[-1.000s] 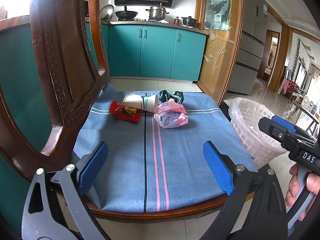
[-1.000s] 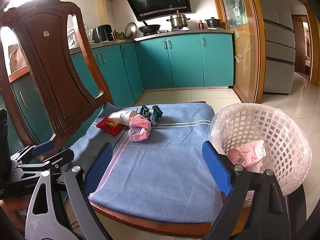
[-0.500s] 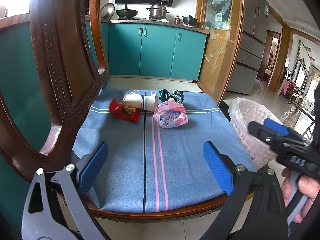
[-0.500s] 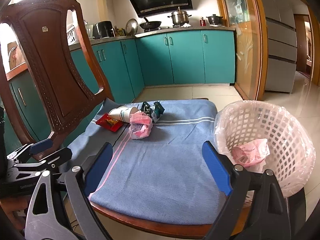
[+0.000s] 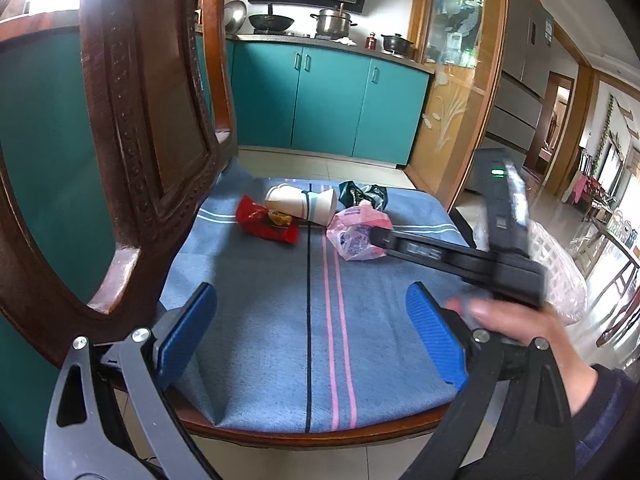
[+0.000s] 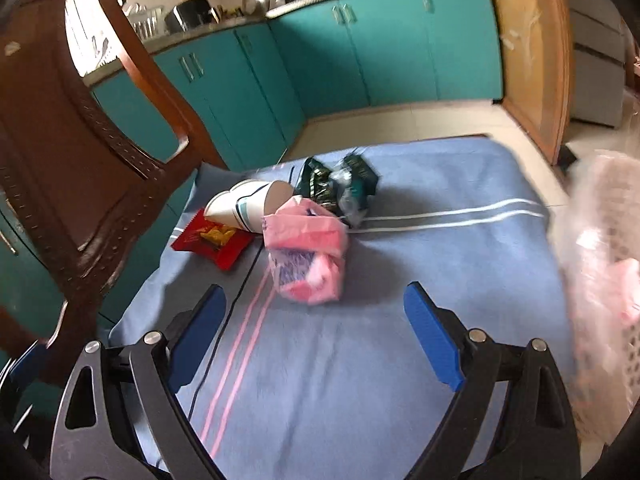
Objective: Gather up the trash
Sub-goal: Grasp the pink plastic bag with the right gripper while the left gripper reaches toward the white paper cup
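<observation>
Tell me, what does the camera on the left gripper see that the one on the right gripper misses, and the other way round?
Only the left wrist view shows the person's hand holding the right gripper's black body as it reaches toward the trash, and the room beyond the doorway.

Only the right wrist view shows the right gripper from behind, jaws wide with nothing between them.

Both show the pink bag, paper cup, red wrapper and dark green wrapper on the blue cloth over the chair seat, the white basket, blurred in the right view, and the teal cabinets.
</observation>
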Motion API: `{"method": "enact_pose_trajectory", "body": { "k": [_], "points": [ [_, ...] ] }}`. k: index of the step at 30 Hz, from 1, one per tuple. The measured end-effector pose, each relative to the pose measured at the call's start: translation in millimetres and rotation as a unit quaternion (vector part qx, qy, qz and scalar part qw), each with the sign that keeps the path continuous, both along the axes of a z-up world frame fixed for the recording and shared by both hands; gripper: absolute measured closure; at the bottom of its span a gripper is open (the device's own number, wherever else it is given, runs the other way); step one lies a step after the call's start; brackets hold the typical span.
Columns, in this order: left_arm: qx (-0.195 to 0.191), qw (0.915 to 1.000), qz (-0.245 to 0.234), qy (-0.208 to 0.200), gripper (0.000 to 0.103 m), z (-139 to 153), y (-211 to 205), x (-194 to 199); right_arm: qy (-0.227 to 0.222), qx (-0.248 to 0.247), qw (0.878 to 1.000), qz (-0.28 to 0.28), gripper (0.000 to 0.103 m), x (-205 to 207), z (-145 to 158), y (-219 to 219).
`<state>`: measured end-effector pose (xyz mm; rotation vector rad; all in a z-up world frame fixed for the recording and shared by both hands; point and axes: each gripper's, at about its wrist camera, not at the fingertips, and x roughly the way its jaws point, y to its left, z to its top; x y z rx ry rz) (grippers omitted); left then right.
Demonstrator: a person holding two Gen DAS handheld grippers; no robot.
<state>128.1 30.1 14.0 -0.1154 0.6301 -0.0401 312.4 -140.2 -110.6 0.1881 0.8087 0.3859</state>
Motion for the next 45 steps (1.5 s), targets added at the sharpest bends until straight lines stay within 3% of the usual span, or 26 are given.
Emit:
{"method": "enact_pose_trajectory", "body": {
  "k": [3, 5, 7, 9, 14, 19, 25, 31, 39, 41, 43, 44, 45],
  "points": [
    [0.000, 1.0000, 0.002, 0.000, 0.008, -1, 1, 3, 0.026, 0.009, 1.000, 0.002, 0.032, 22, -14, 7],
    [0.001, 1.0000, 0.003, 0.000, 0.008, -2, 1, 6, 0.051, 0.017, 0.998, 0.019, 0.065, 29, -22, 11],
    [0.002, 1.0000, 0.002, 0.003, 0.008, -6, 1, 11, 0.044, 0.015, 0.999, 0.018, 0.068, 22, -20, 6],
    [0.005, 1.0000, 0.001, 0.005, 0.008, -8, 1, 14, 0.032, 0.016, 0.999, 0.021, 0.077, 10, -11, -3],
    [-0.011, 0.9996, -0.019, 0.019, 0.008, -12, 6, 49, 0.023, 0.051, 0.998, 0.011, 0.079, -26, 20, -47],
    [-0.029, 0.9961, -0.058, 0.059, 0.008, -23, 8, 117, -0.008, 0.083, 0.997, 0.004, 0.079, -53, 48, -80],
    [0.022, 0.9891, -0.106, 0.099, 0.008, -46, 1, 179, 0.003, 0.078, 0.997, 0.018, 0.079, -48, 41, -78],
    [-0.018, 0.9870, -0.110, 0.117, 0.008, -58, 13, 217, 0.000, 0.076, 0.997, 0.027, 0.079, -46, 43, -75],
    [0.009, 0.9797, -0.145, 0.138, 0.009, -73, -3, 248, 0.001, 0.071, 0.997, 0.025, 0.079, -44, 42, -73],
    [0.010, 0.9776, -0.156, 0.140, 0.023, -73, -8, 248, 0.000, 0.066, 0.997, 0.025, 0.079, -44, 43, -72],
    [0.013, 0.9773, -0.159, 0.140, 0.061, -73, -11, 246, -0.002, 0.063, 0.998, 0.024, 0.079, -45, 43, -71],
    [0.004, 0.9768, -0.161, 0.141, 0.073, -73, -10, 244, -0.002, 0.063, 0.998, 0.024, 0.079, -45, 44, -71],
    [-0.003, 0.9759, -0.165, 0.143, 0.077, -73, -10, 243, -0.001, 0.064, 0.998, 0.024, 0.079, -45, 44, -71]
  ]
}}
